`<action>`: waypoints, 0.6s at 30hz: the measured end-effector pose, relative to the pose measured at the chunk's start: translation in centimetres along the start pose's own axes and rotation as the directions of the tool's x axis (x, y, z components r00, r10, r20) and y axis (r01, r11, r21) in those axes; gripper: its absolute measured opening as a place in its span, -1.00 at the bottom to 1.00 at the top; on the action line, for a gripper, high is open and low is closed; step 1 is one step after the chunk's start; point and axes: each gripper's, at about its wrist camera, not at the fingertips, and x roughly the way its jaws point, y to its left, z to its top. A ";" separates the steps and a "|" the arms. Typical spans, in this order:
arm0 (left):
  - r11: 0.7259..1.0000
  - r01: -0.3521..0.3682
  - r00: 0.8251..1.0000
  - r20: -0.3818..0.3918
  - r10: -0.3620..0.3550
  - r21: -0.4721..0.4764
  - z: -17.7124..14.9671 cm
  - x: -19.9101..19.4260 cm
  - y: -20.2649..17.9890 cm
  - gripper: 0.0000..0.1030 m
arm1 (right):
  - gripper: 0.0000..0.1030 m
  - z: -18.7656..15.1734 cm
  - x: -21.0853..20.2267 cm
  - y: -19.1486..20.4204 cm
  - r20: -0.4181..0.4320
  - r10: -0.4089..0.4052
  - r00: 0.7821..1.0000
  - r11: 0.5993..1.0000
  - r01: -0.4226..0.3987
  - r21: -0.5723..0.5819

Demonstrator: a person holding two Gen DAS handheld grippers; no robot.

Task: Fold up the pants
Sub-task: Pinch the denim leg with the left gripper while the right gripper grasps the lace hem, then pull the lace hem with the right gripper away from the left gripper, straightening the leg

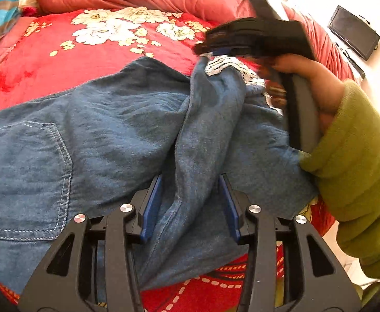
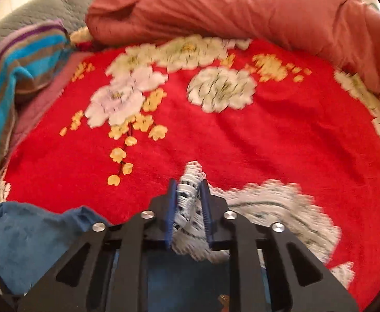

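Blue denim pants (image 1: 117,119) lie spread on the red flowered blanket (image 1: 60,59), back pocket (image 1: 23,176) at the left. A raised fold of the denim runs between the blue pads of my left gripper (image 1: 191,208); the jaws stand apart around it and I see no squeeze. In the right wrist view my right gripper (image 2: 190,184) is shut on the pants' white lace hem (image 2: 190,200). The left wrist view shows that same right gripper (image 1: 208,52) lifting the leg end, held by a hand in a green sleeve (image 1: 358,171).
A rolled pink quilt (image 2: 241,7) borders the far side of the blanket (image 2: 241,143). A striped towel (image 2: 15,78) lies at the left. More blue cloth (image 2: 34,239) sits at the lower left. A dark screen (image 1: 353,32) rests on the floor beyond the bed.
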 end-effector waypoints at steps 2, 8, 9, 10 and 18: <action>1.000 -0.006 1.000 0.005 0.006 -0.001 -0.1 -0.2 0.0 -0.16 | -0.71 -0.7 -2.3 -1.1 0.027 0.027 0.999 0.999 -0.028 0.031; 1.000 -0.026 1.000 0.017 0.026 -0.005 0.1 -0.4 0.1 -0.10 | -0.70 -3.4 -9.2 -5.1 0.091 0.046 0.995 0.992 -0.056 0.109; 1.000 -0.029 0.999 0.018 0.029 -0.003 0.1 -0.5 0.1 -0.10 | -0.71 -3.8 -10.2 -5.8 0.094 0.046 0.994 0.991 -0.057 0.120; 0.999 -0.033 0.999 0.020 0.033 -0.001 0.1 -0.5 0.0 -0.11 | -0.70 -4.5 -11.4 -6.5 0.098 0.045 0.994 0.989 -0.058 0.133; 0.992 -0.094 0.994 0.065 0.089 0.083 0.2 -2.6 -0.9 -0.99 | -0.70 -9.9 -17.0 -9.3 0.061 0.044 0.997 0.983 -0.054 0.175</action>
